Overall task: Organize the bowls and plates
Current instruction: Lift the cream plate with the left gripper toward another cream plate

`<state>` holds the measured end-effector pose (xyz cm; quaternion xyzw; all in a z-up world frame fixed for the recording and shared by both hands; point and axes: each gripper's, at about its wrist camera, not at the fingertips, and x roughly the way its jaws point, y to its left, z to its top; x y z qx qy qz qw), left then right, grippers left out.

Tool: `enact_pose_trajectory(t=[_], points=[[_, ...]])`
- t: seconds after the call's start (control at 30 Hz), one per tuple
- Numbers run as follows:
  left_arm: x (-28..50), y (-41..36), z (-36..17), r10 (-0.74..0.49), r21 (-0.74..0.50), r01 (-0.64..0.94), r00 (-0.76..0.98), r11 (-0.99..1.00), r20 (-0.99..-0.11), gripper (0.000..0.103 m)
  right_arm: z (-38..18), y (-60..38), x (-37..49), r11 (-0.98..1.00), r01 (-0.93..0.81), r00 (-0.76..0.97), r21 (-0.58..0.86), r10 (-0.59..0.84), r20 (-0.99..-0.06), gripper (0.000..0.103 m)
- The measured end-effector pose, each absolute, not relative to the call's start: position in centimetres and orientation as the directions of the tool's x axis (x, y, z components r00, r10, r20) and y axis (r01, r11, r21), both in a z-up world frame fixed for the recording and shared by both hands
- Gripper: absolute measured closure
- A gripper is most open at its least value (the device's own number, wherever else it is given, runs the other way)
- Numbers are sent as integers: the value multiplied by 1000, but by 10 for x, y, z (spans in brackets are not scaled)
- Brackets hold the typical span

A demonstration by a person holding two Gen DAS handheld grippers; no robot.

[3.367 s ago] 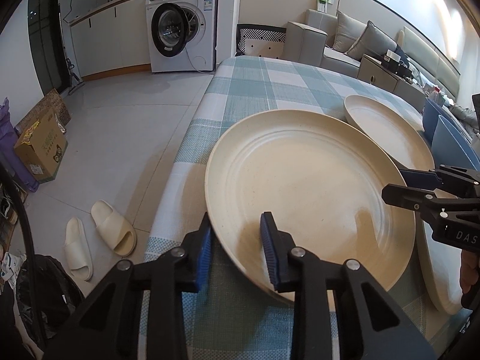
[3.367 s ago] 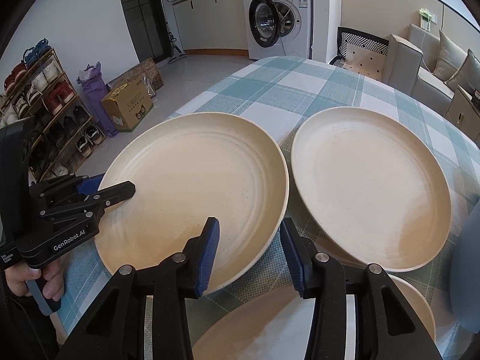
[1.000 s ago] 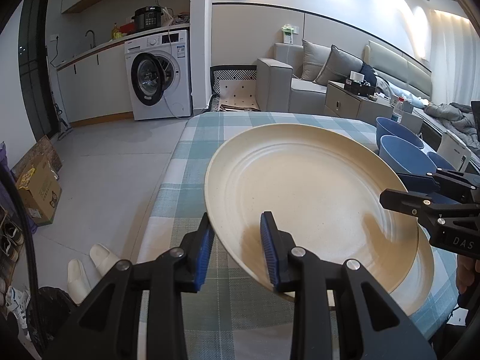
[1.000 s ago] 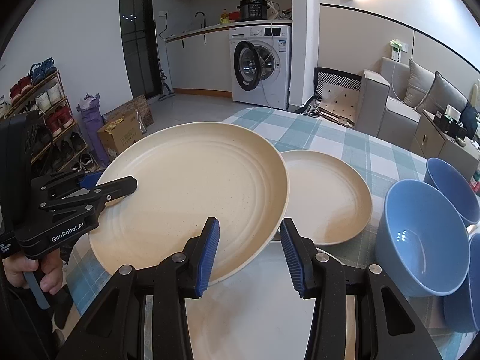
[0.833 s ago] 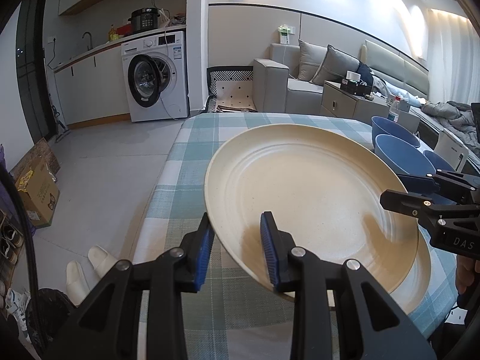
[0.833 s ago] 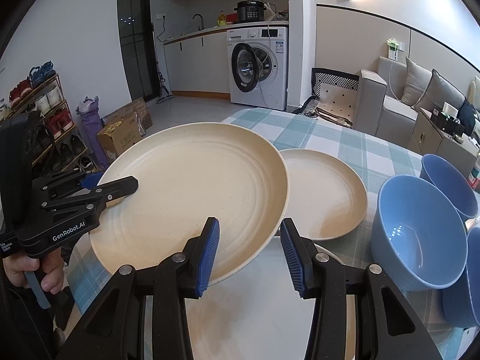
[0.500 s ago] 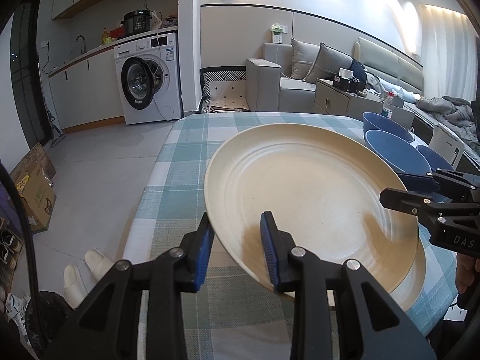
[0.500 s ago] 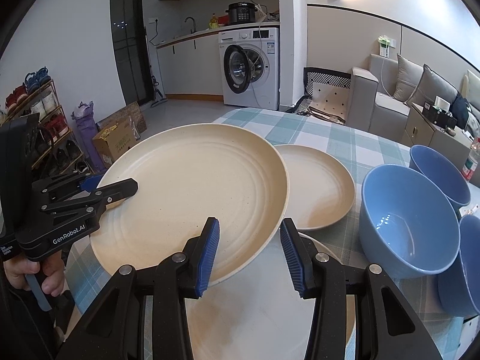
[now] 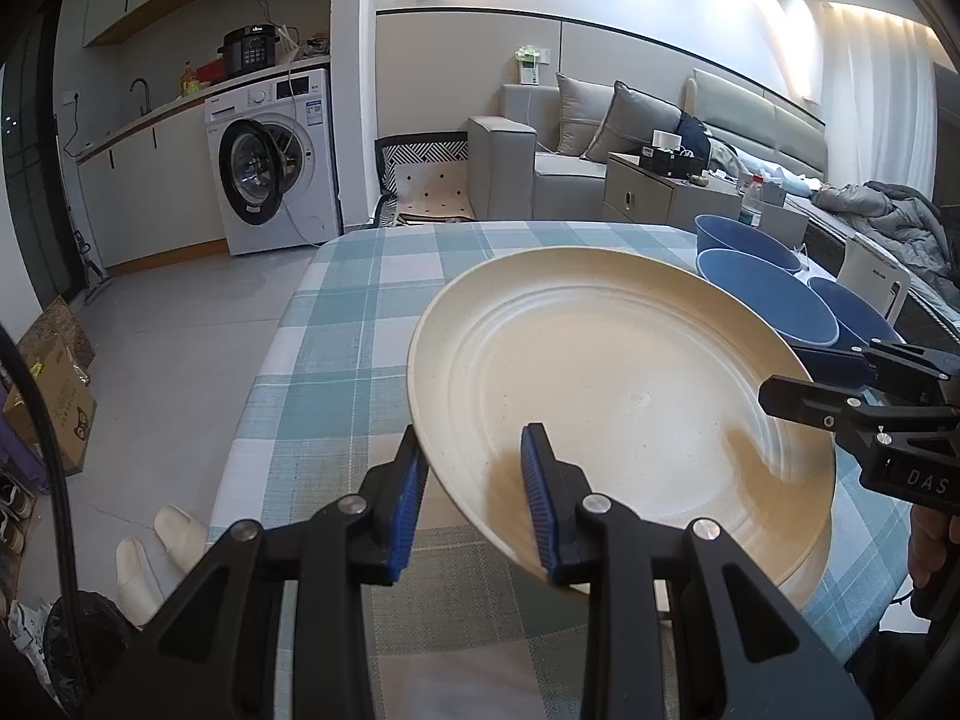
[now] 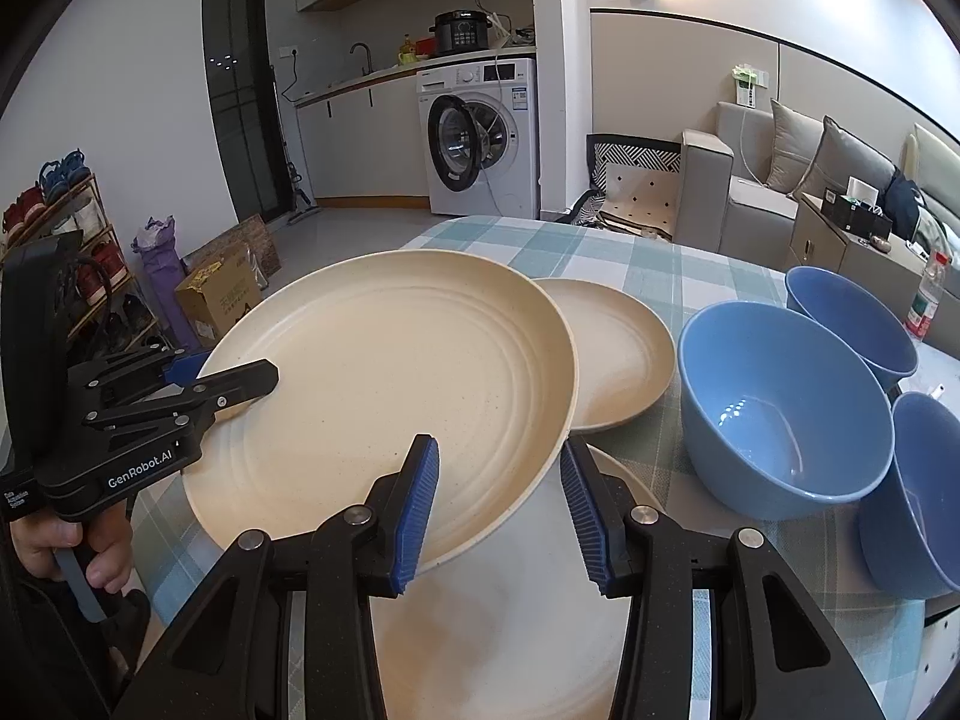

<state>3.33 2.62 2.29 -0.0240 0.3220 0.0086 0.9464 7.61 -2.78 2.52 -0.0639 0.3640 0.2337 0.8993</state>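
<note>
Right wrist: both grippers' jaws clamp cream plate [image 10: 384, 384] rims, plate tilted, face up.

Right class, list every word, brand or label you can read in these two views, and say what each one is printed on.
"GenRobot.AI": side of the left tool.
"DAS": body of the right tool; cut off by the picture's edge.
Washing machine panel, cardboard box print, small white label on the left tool's body: too small to read.

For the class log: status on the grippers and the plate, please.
Left gripper and right gripper both shut on the raised plate, opposite rims. Second plate right below, third plate beyond. Bowls stand off to the side.
</note>
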Motion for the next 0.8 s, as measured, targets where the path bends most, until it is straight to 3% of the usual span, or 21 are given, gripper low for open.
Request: enact_pose_trajectory(t=[0.8], points=[[39,-8,10,-49,-30,38,773,999,-632,73,12,-63,63,914,-401,643,61,328,-692,59]])
